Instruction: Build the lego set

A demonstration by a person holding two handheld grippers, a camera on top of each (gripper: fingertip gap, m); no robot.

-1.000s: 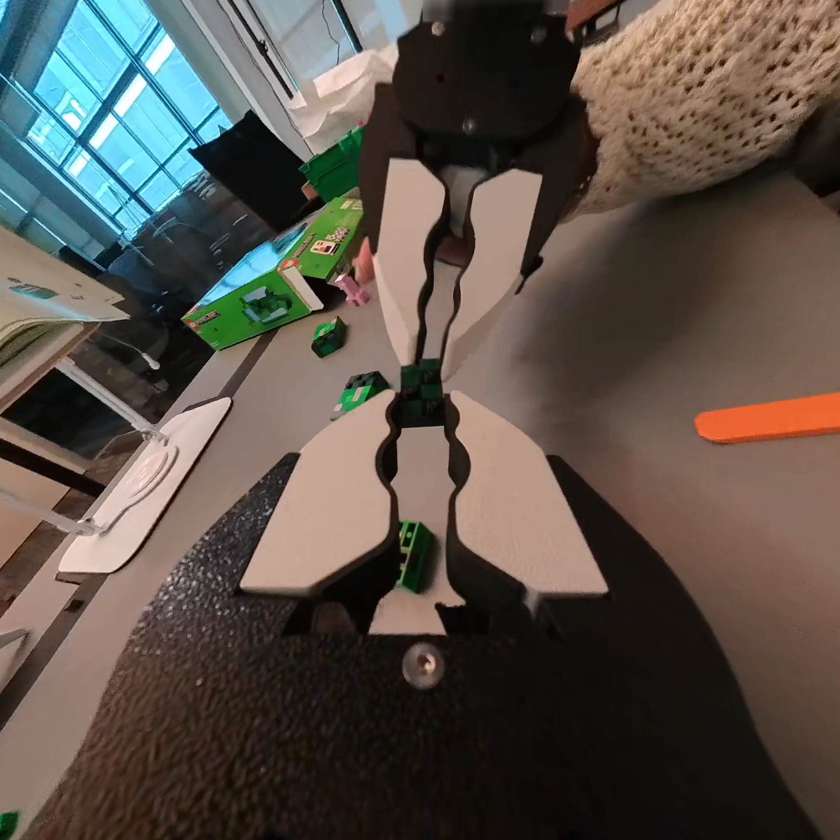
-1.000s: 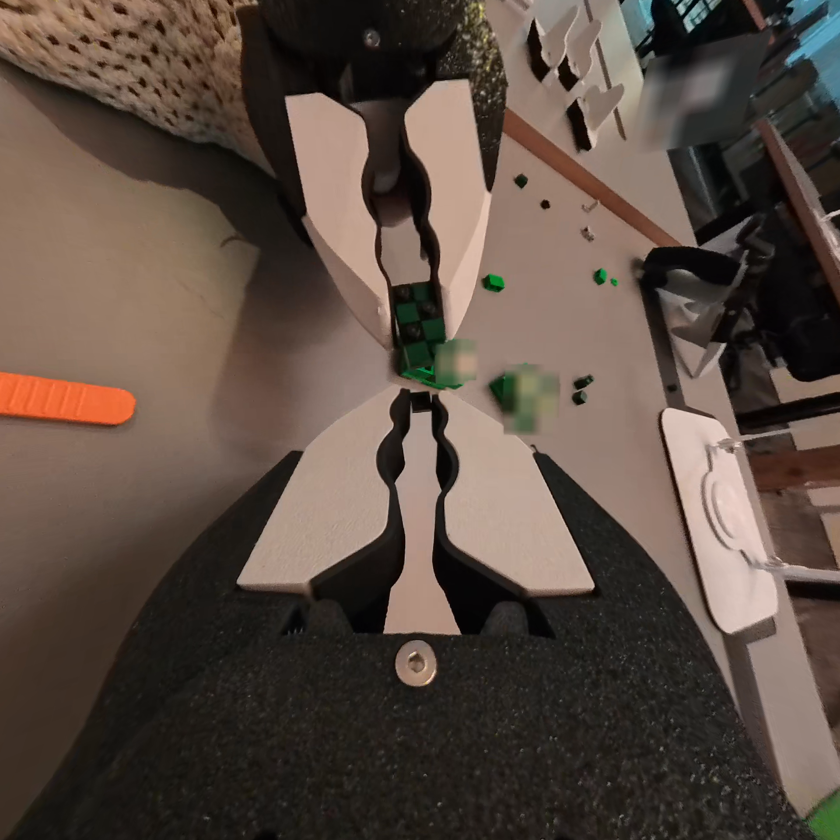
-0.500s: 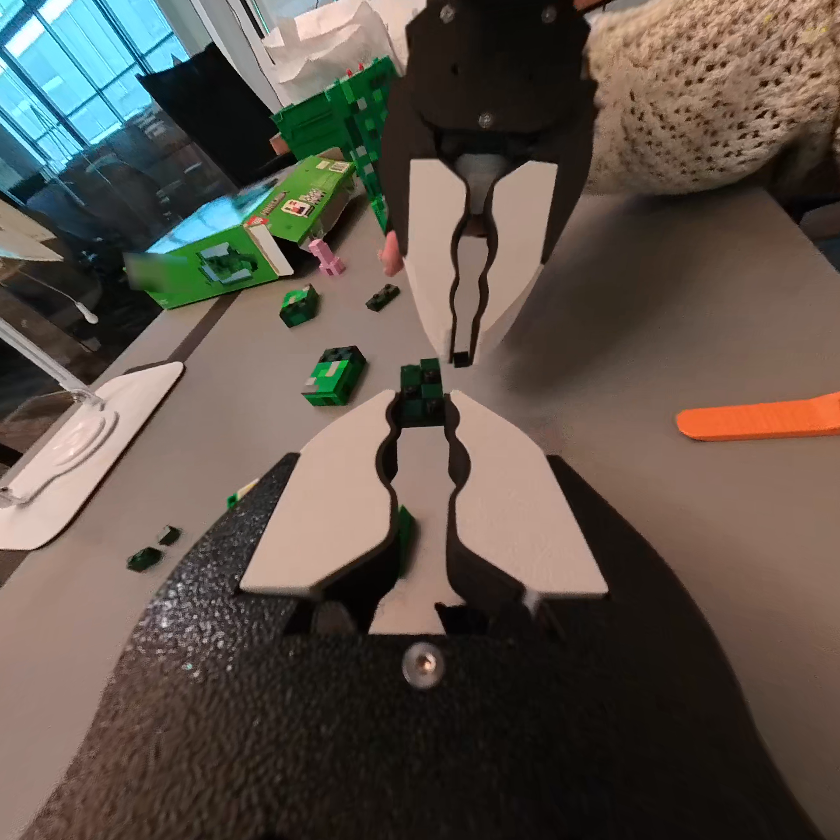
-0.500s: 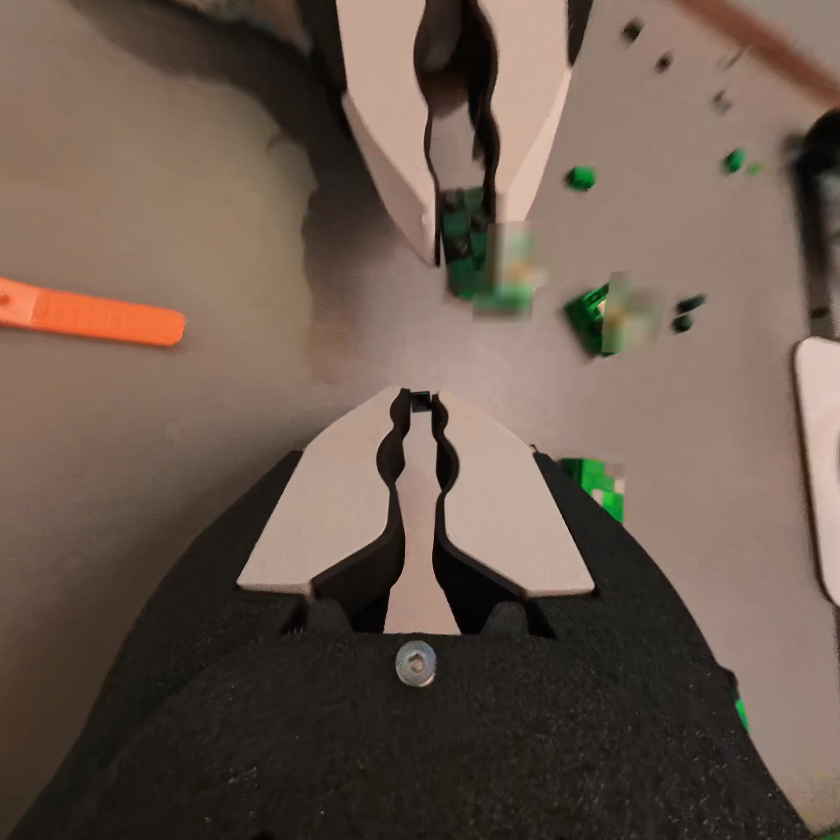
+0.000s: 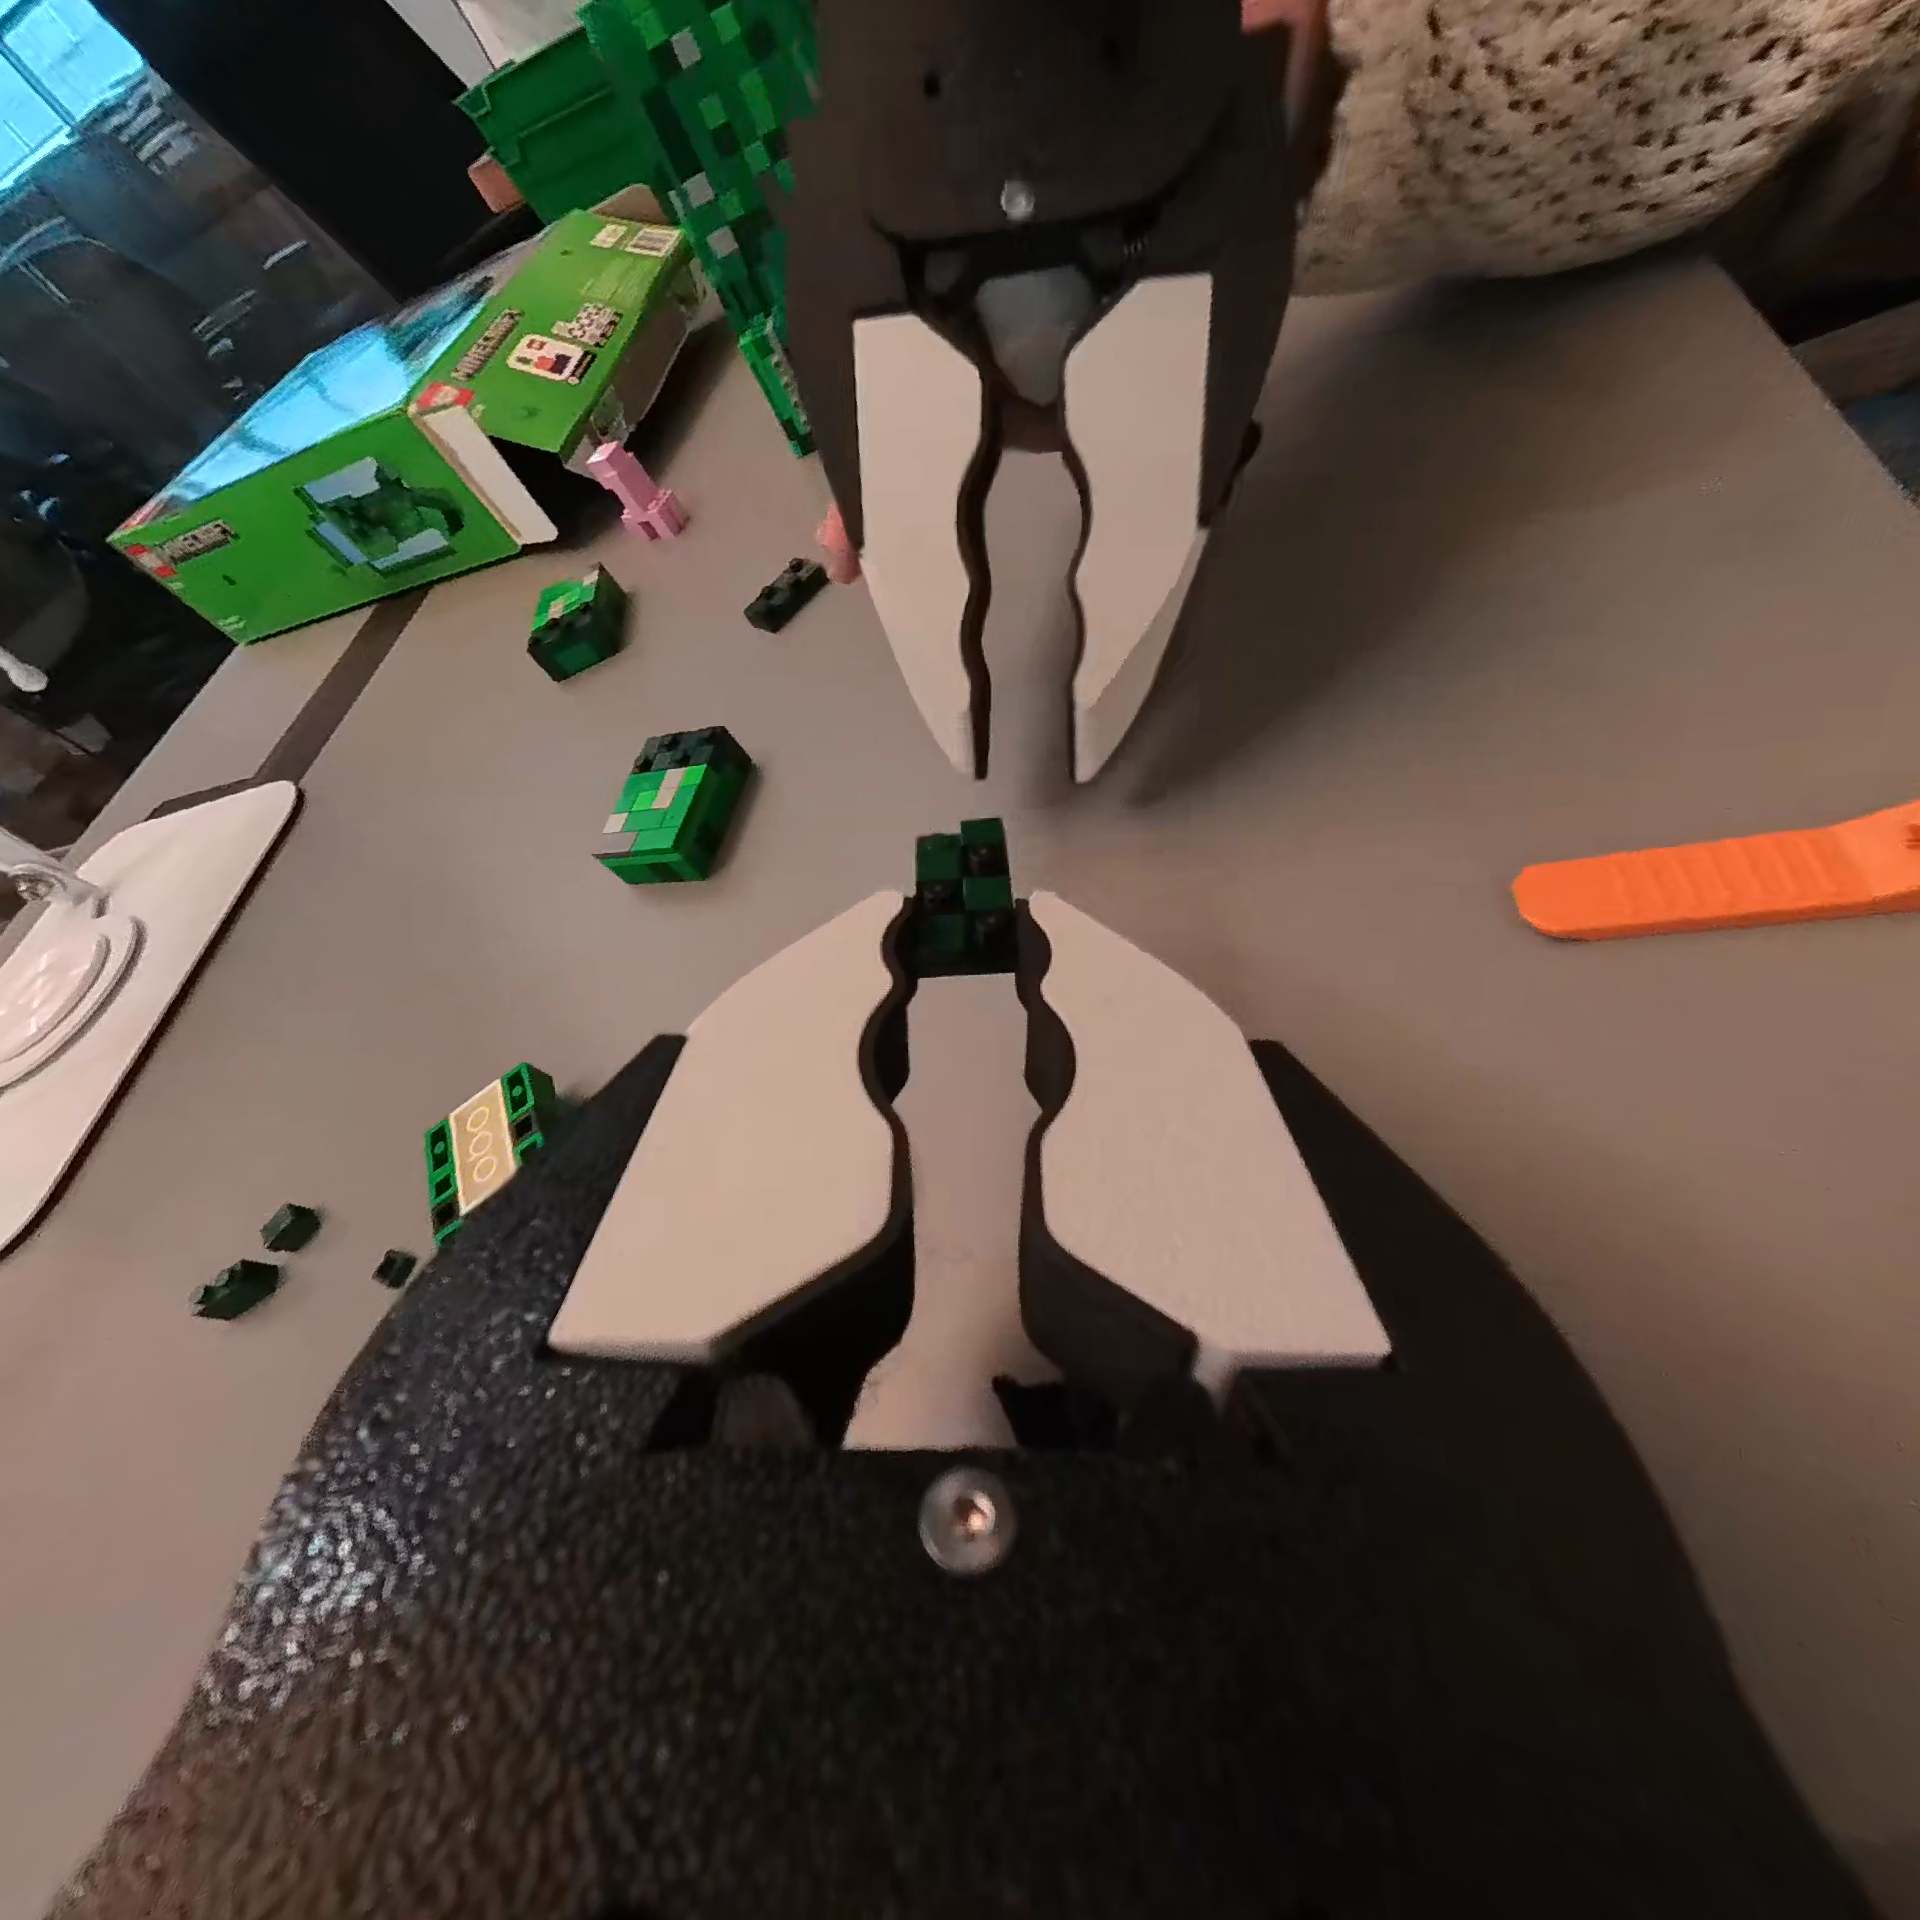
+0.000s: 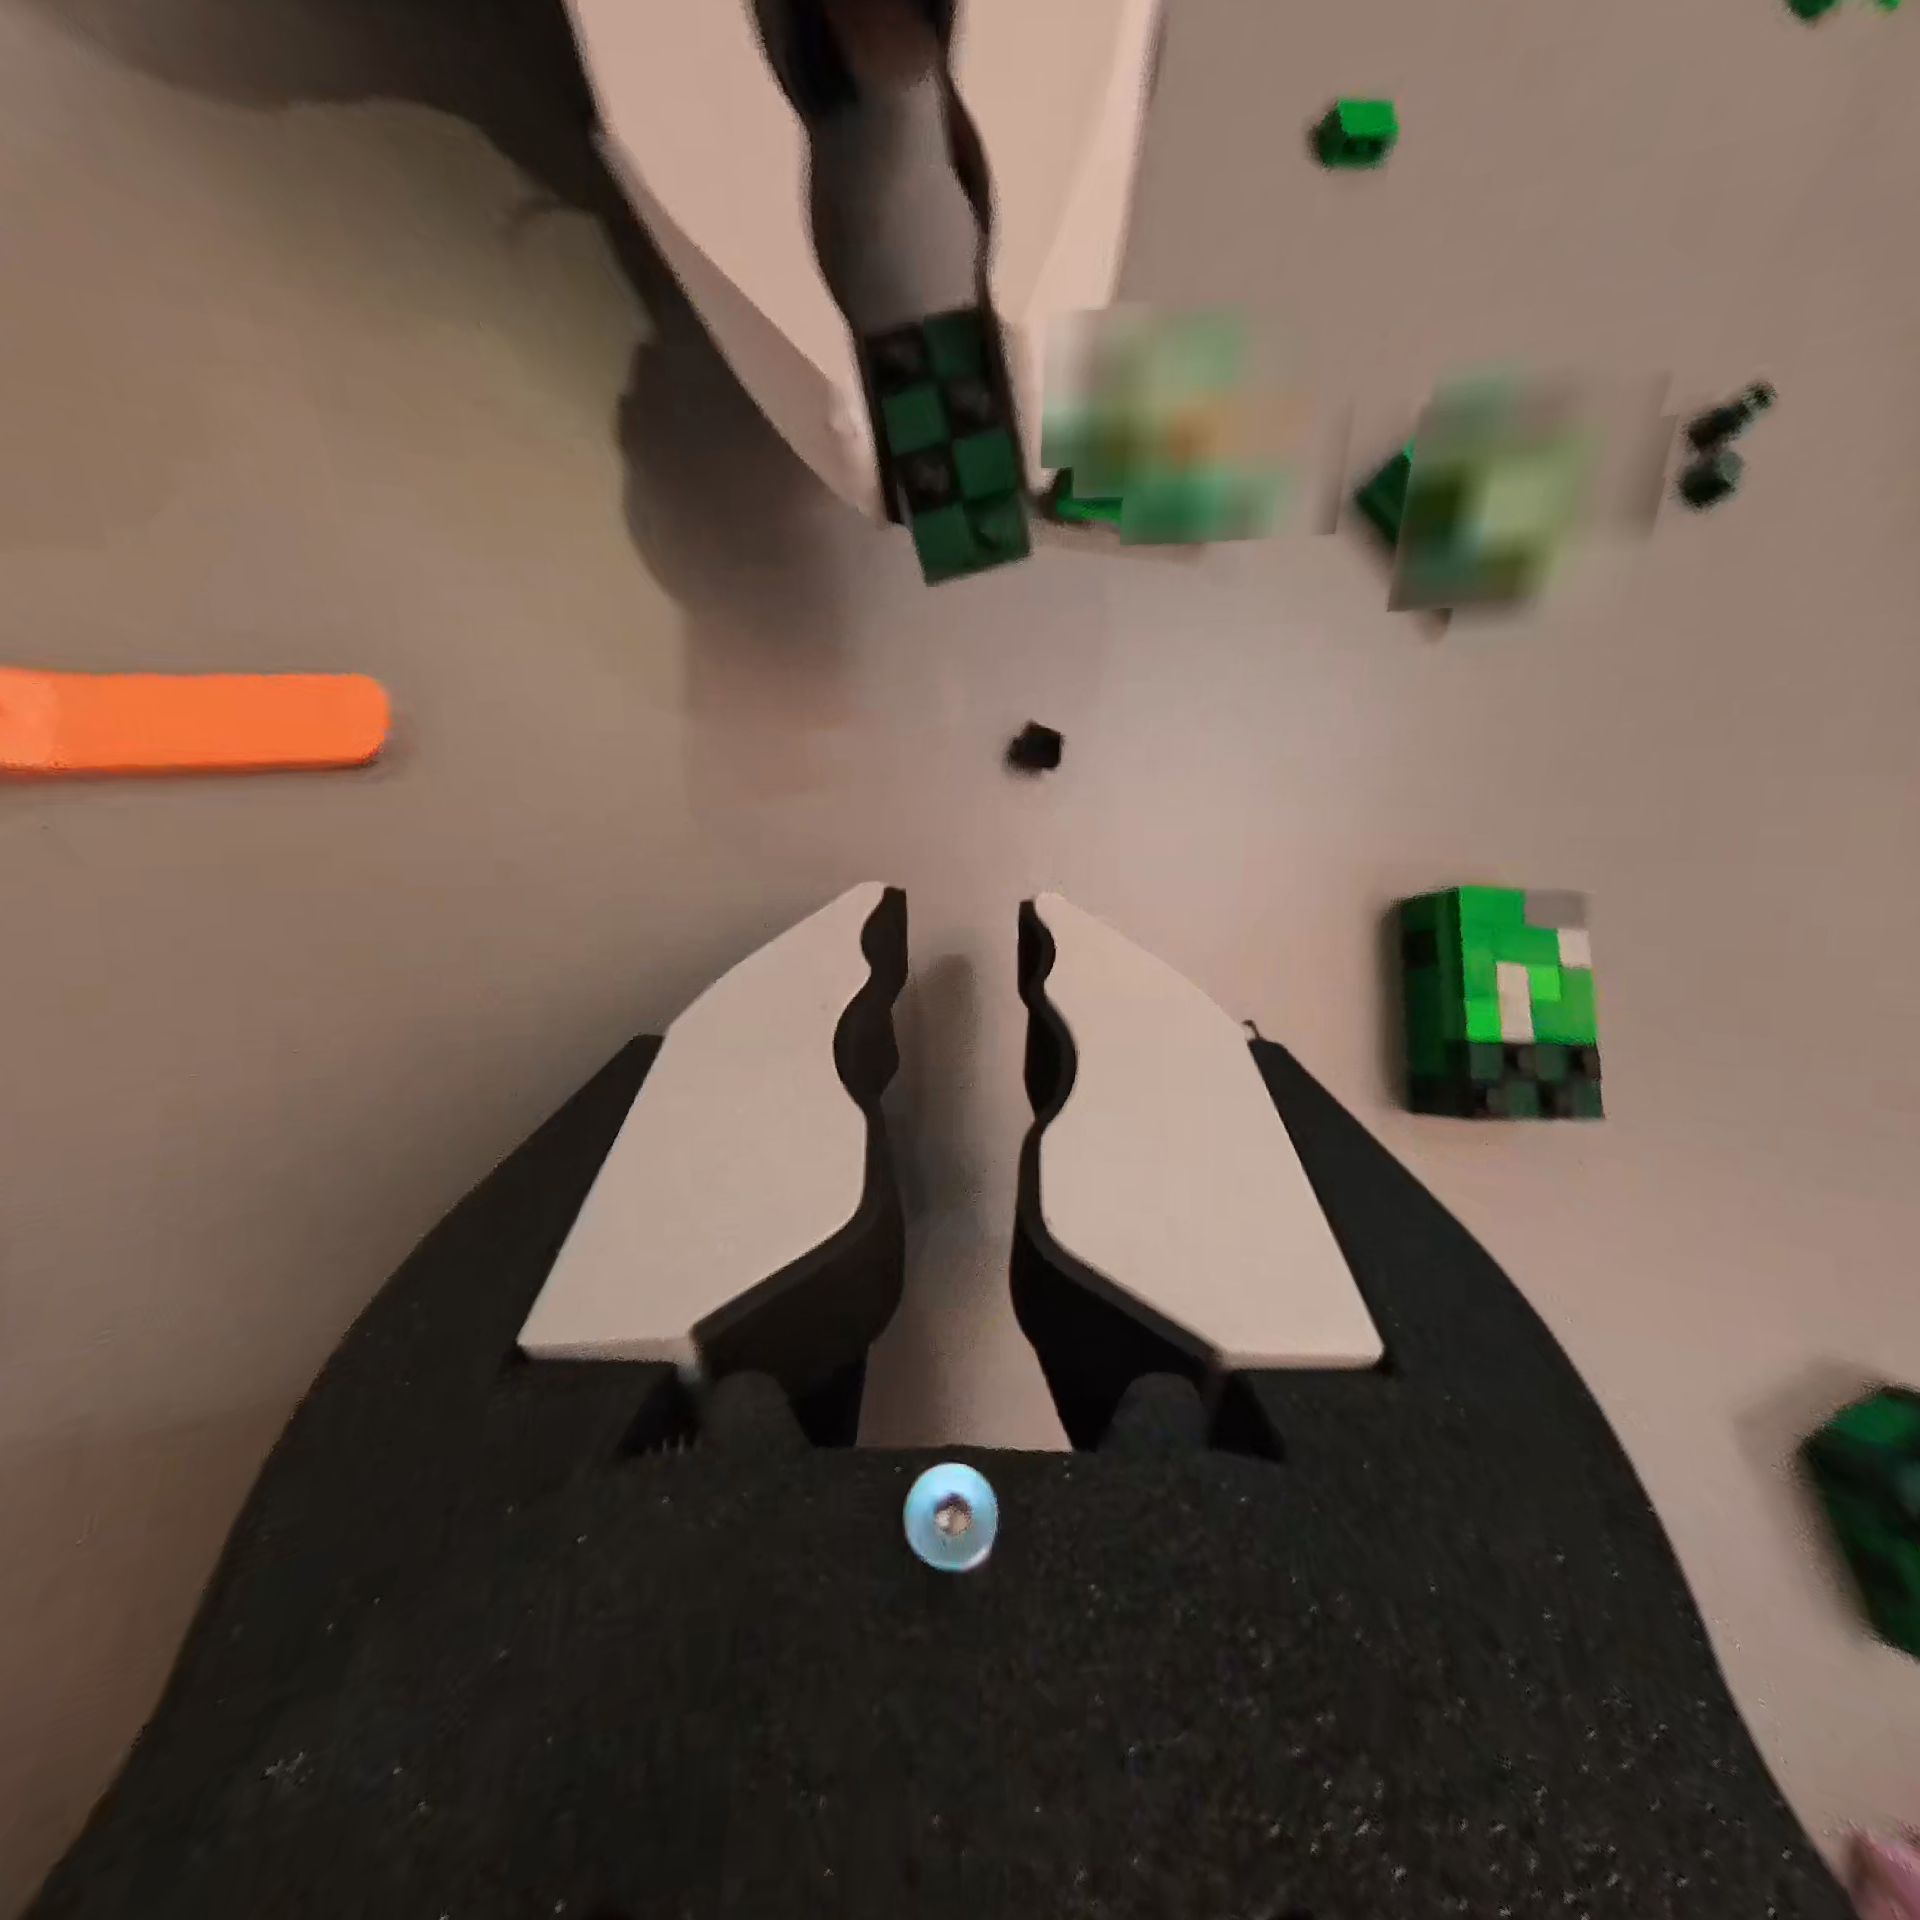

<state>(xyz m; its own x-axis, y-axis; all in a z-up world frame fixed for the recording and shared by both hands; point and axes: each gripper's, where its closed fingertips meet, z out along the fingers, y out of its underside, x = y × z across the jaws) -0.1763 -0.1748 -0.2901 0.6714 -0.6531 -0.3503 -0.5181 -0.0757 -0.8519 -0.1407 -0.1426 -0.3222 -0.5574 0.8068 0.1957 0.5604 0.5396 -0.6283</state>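
My left gripper (image 5: 961, 920) is shut on a small checkered block of light and dark green bricks (image 5: 961, 883) and holds it above the grey table (image 5: 1351, 987). My right gripper (image 6: 961, 904) is open and empty, its tips a short way from that block. A tiny black piece (image 6: 1036, 746) lies on the table between the two grippers. In the right wrist view the left gripper (image 6: 945, 416) comes in from the top with the checkered block (image 6: 961, 520) sticking out of its tips. The right gripper (image 5: 1023, 774) faces me in the left wrist view.
An orange brick separator (image 5: 1714, 883) lies to the right. A green cube build (image 5: 675, 805), a green-and-tan part (image 5: 483, 1148) and small dark pieces (image 5: 249, 1257) lie on the left. A green box (image 5: 395, 457), a pink figure (image 5: 639, 494) and a tall green build (image 5: 727, 156) stand at the back. A white pad (image 5: 104, 987) is far left. The tips of one gripper are about 6 centimeters away from the tips of the other. From either gripper's tips it is about 12 centimeters to the orange brick separator (image 5: 1714, 883). My right wrist view (image 6: 174, 707) looks at it from another angle.
My right gripper has drawn back from the left one and opened. The tiny black piece it held now lies on the table. The left gripper still holds the checkered block.
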